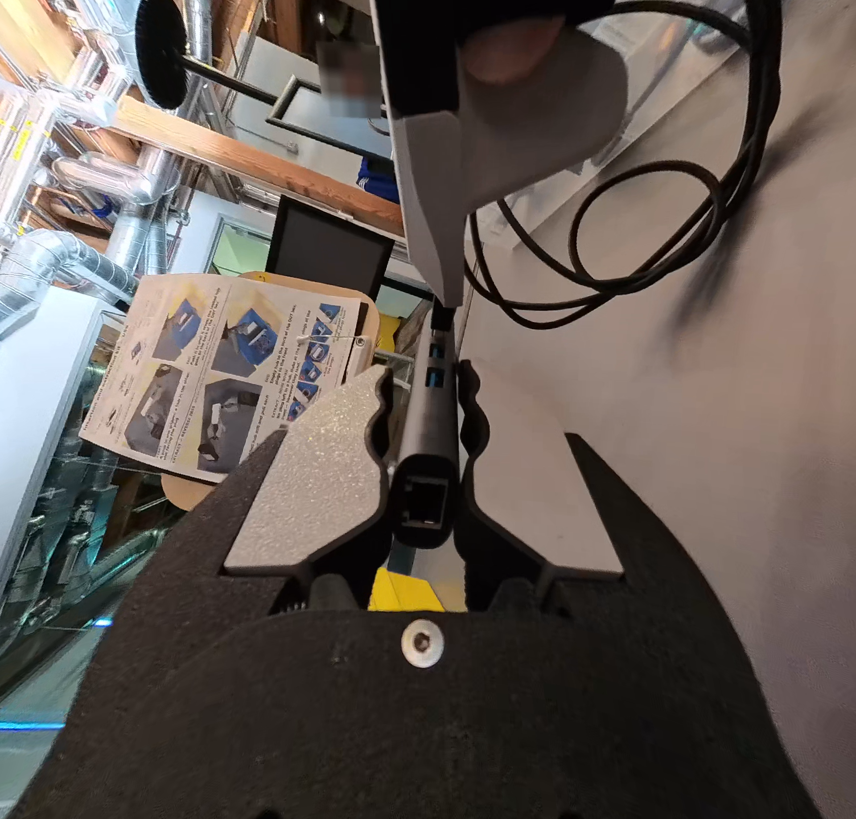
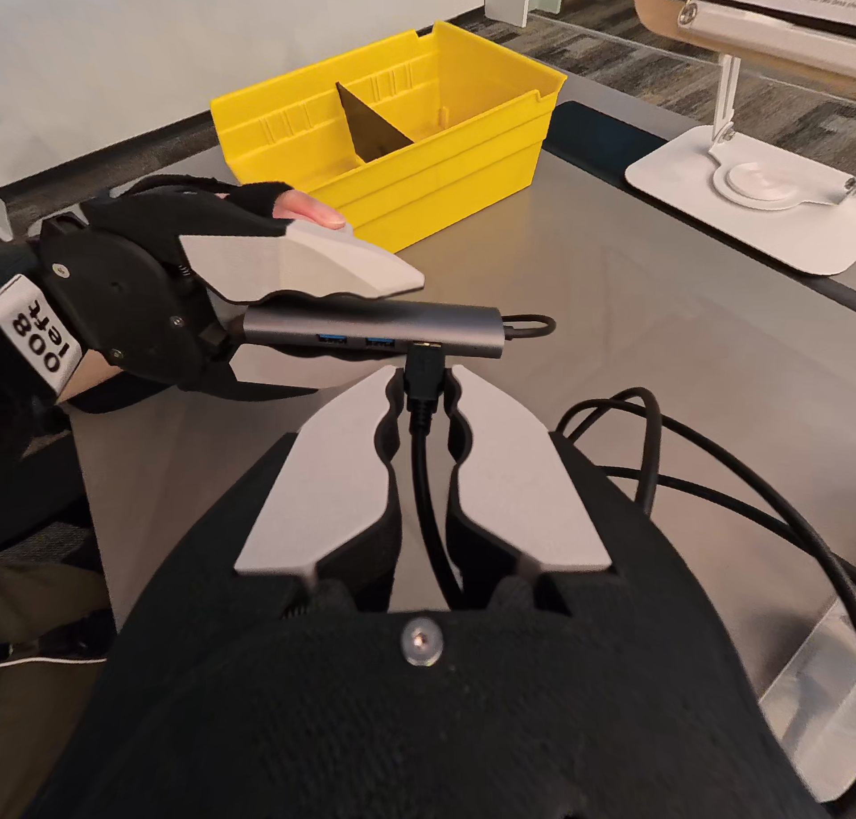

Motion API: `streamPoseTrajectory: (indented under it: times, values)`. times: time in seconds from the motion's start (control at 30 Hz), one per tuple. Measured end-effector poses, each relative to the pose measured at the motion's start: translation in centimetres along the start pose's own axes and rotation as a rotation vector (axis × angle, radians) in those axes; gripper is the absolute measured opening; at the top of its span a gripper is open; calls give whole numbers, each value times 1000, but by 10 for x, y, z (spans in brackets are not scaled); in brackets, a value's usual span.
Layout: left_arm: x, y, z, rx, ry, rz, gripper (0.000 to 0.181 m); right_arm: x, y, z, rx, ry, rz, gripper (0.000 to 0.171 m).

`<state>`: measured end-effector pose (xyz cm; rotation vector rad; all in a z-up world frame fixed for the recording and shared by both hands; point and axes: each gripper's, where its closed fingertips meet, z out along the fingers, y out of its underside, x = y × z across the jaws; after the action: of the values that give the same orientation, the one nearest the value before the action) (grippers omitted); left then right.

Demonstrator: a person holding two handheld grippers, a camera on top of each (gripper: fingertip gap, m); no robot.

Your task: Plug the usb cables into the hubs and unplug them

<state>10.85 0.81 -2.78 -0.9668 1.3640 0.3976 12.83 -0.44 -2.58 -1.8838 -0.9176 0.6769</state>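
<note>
My left gripper (image 1: pixel 424 371) is shut on a grey USB hub (image 1: pixel 428 431) and holds it above the table. The hub (image 2: pixel 370 322) shows side-on in the right wrist view, with two blue ports free and the left gripper (image 2: pixel 366 308) clamped on it. My right gripper (image 2: pixel 422 371) is shut on a black USB plug (image 2: pixel 420 371) whose metal tip is at the hub's third port; how deep it sits I cannot tell. Its black cable (image 2: pixel 428 496) runs back between the fingers. In the left wrist view the right gripper (image 1: pixel 447 299) meets the plug (image 1: pixel 442 319) at the hub.
A yellow bin (image 2: pixel 398 116) with a dark divider stands on the grey table (image 2: pixel 602 287) behind the hub. Loops of black cable (image 2: pixel 695 496) lie at the right. A white stand base (image 2: pixel 741 195) carries a clipboard with an instruction sheet (image 1: pixel 222 371). Left and right tips are no more than a few centimetres apart.
</note>
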Motion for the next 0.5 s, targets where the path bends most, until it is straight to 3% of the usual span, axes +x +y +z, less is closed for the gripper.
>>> streamPoseTrajectory:
  times: [0.1, 0.17, 0.5]
  values:
    - [3, 9, 2, -31, 38, -32, 27, 1, 3, 0, 9, -10, 18, 18]
    - [4, -1, -2, 60, 40, -34, 27, -2, 4, 0, 10, -44, 42, 18]
    - [10, -8, -2, 101, 59, -95, 28, 10, -1, -4, 34, 48, 49, 17]
